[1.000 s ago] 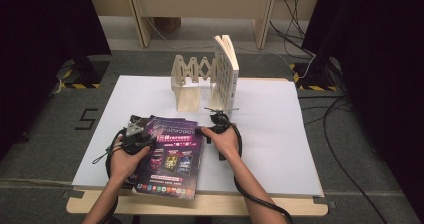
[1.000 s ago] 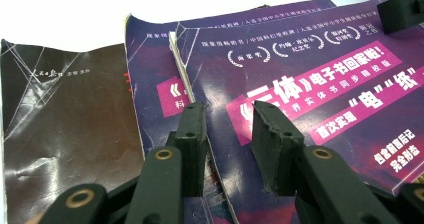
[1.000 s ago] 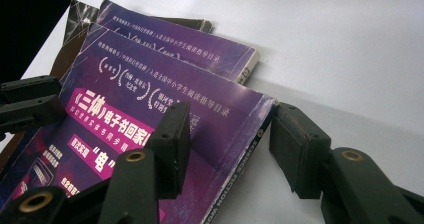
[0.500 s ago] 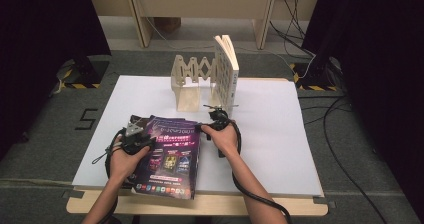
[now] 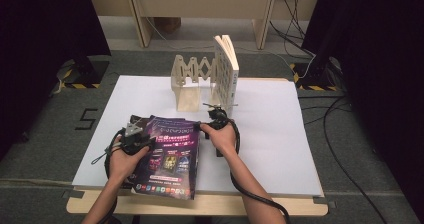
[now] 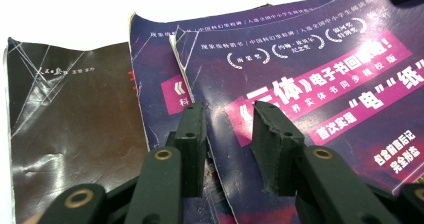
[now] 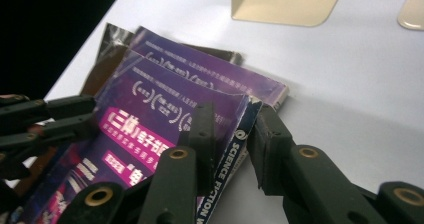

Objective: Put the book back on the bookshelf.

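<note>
Where the white table [image 5: 280, 134] meets the person's side, a stack of books lies near the front edge, with the top purple book [image 5: 170, 156] overlapping a second purple book [image 6: 155, 74] and a dark book [image 6: 70, 134] at the bottom left of the pile. The left gripper [image 5: 134, 136] sits at the left edge of the top purple book; in the left gripper view its jaws straddle that edge, one jaw on the cover and one beside it, and whether the pads press cannot be told. The right gripper [image 5: 212, 124] is at the spine side of the same book; its jaws have just been closing, and in the right gripper view the spine [image 7: 231, 164] stands between them, clamped or close to it. Behind the stack, well apart, a wooden rack [image 5: 192, 81] holds one upright white book [image 5: 227, 71].
</note>
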